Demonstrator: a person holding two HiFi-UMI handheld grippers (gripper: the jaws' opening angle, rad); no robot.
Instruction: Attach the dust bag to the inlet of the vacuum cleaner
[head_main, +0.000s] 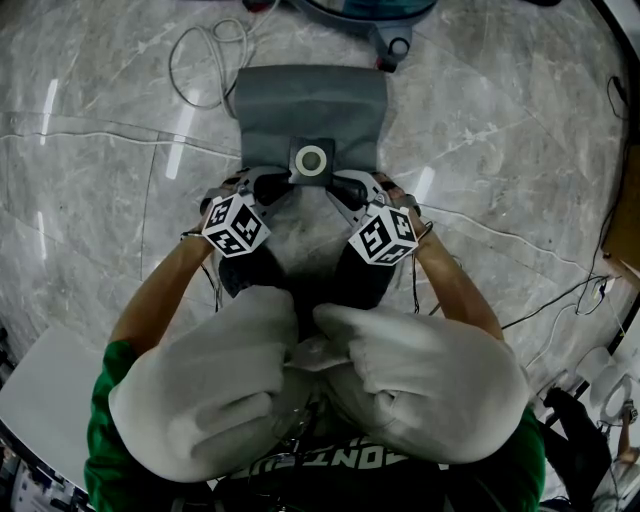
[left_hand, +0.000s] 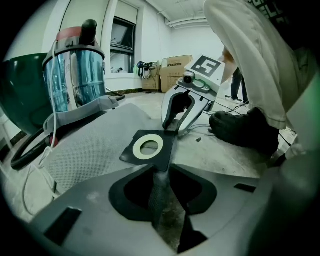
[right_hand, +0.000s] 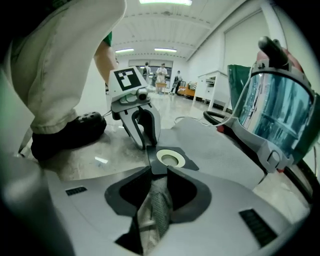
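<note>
The grey dust bag (head_main: 310, 110) lies flat on the marble floor, its black collar with a white ring (head_main: 312, 161) at the near edge. Just beyond it stands the vacuum cleaner (head_main: 372, 14), a shiny blue-green canister (left_hand: 75, 75) with a grey base (right_hand: 270, 120). My left gripper (head_main: 287, 184) is shut on the bag's fabric at the collar's left corner (left_hand: 160, 171). From the other side, my right gripper (head_main: 334, 185) is shut on the fabric at the collar's right corner (right_hand: 157, 174). Each gripper shows in the other's view: the right gripper (left_hand: 178, 114) and the left gripper (right_hand: 141, 122).
A white cable (head_main: 205, 58) loops on the floor left of the bag. A black hose (left_hand: 24, 150) curls by the canister. The person's knees (head_main: 330, 380) and dark shoe (left_hand: 246, 129) are close behind the grippers. Thin cables (head_main: 565, 295) trail at the right. Cardboard boxes (left_hand: 175, 67) stand far off.
</note>
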